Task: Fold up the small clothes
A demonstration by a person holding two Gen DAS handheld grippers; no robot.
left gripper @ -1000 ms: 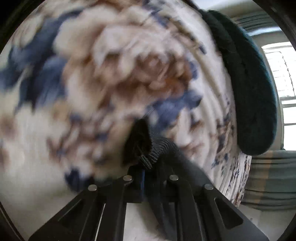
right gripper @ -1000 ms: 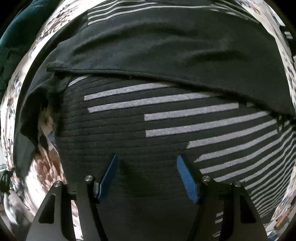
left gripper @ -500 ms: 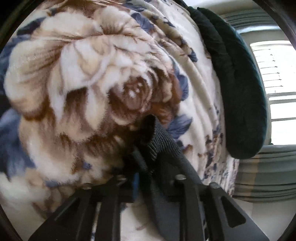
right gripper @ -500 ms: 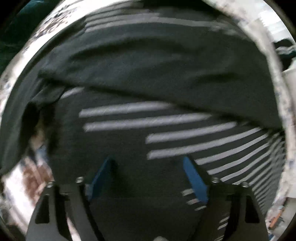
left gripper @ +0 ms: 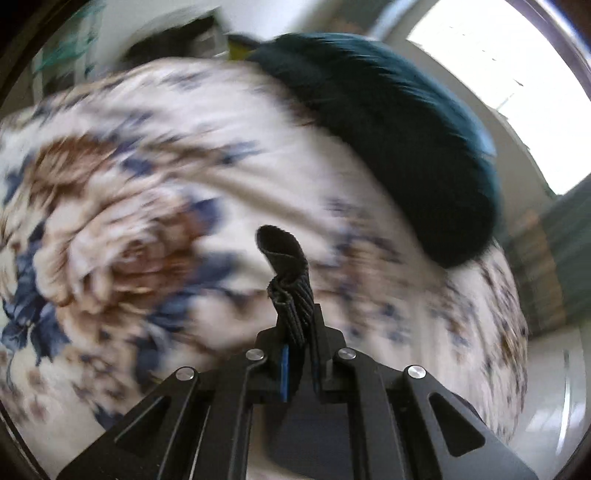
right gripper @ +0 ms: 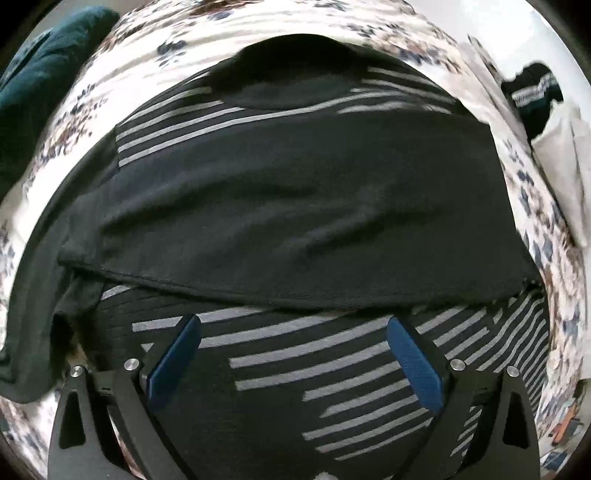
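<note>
A black garment with grey stripes (right gripper: 295, 206) lies spread on a floral blanket (right gripper: 258, 29), with a plain black layer folded across its middle. My right gripper (right gripper: 295, 354) is open, its blue pads (right gripper: 177, 354) hovering just above the striped part near the bottom edge. My left gripper (left gripper: 299, 347) is shut on a ribbed black edge of the garment (left gripper: 288, 280), which stands up from between the fingers above the floral blanket (left gripper: 147, 206). The rest of the garment is hidden in the left wrist view.
A dark teal cushion (left gripper: 399, 147) lies along the blanket's far right side, also seen at the upper left of the right wrist view (right gripper: 40, 81). A bright window (left gripper: 509, 74) is behind. Another black item (right gripper: 535, 96) lies on pale cloth at right.
My left gripper has lifted and swung away from the blanket with the ribbed edge still held. My right gripper has drawn back, so more of the garment and blanket shows.
</note>
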